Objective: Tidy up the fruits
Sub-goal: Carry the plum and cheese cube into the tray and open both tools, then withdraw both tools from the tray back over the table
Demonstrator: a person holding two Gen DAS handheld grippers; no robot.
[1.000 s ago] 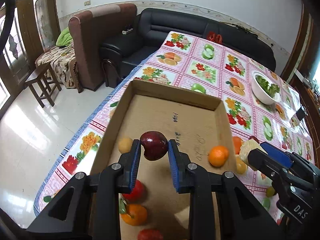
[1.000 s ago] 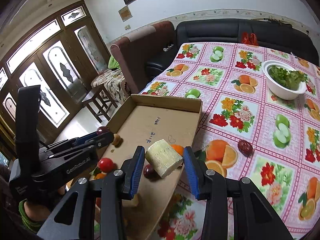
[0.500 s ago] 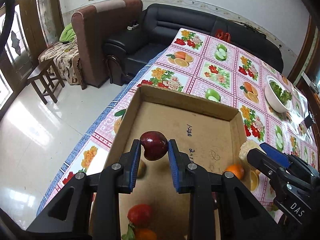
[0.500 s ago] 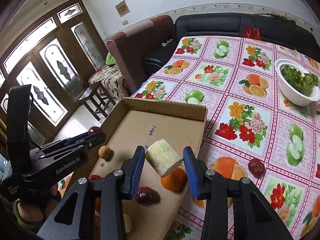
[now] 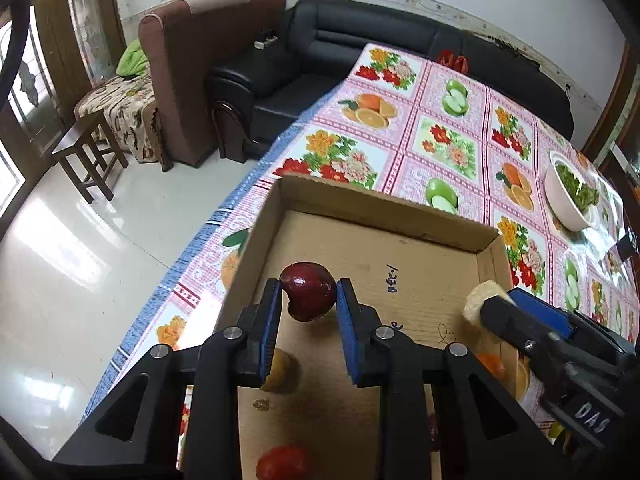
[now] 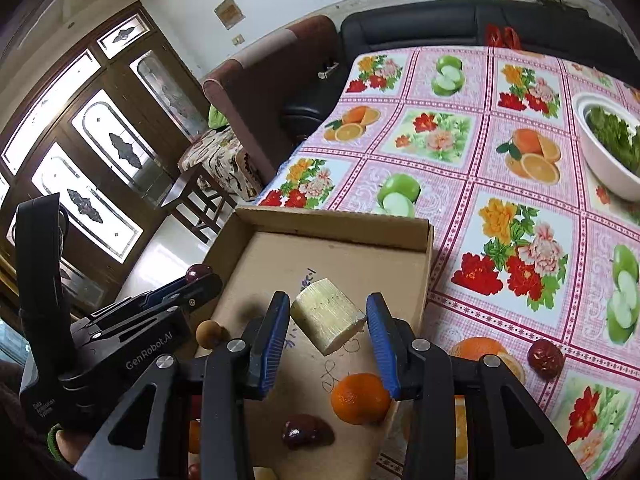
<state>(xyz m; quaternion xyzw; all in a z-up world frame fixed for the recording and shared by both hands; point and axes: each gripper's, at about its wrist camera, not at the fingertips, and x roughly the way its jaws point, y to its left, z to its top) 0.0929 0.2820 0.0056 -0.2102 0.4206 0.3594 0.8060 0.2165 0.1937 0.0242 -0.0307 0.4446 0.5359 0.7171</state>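
My left gripper (image 5: 307,300) is shut on a dark red apple (image 5: 308,291) and holds it above the open cardboard box (image 5: 384,204). My right gripper (image 6: 327,322) is shut on a pale yellow cut fruit chunk (image 6: 327,320) over the same box (image 6: 332,220); the chunk also shows in the left wrist view (image 5: 478,303). In the box lie an orange (image 6: 360,398), a dark red fruit (image 6: 302,432), a small tan fruit (image 6: 208,333) and a red fruit (image 5: 282,462).
The box sits at the corner of a table with a fruit-print cloth (image 6: 500,152). A dark red fruit (image 6: 544,355) lies on the cloth right of the box. A white bowl of greens (image 6: 608,152) stands far right. Sofas and a stool (image 5: 90,152) stand beyond.
Both grippers have moved forward over the box toward its far wall, each still holding its fruit. The fruits lying in the box now appear lower in both views.
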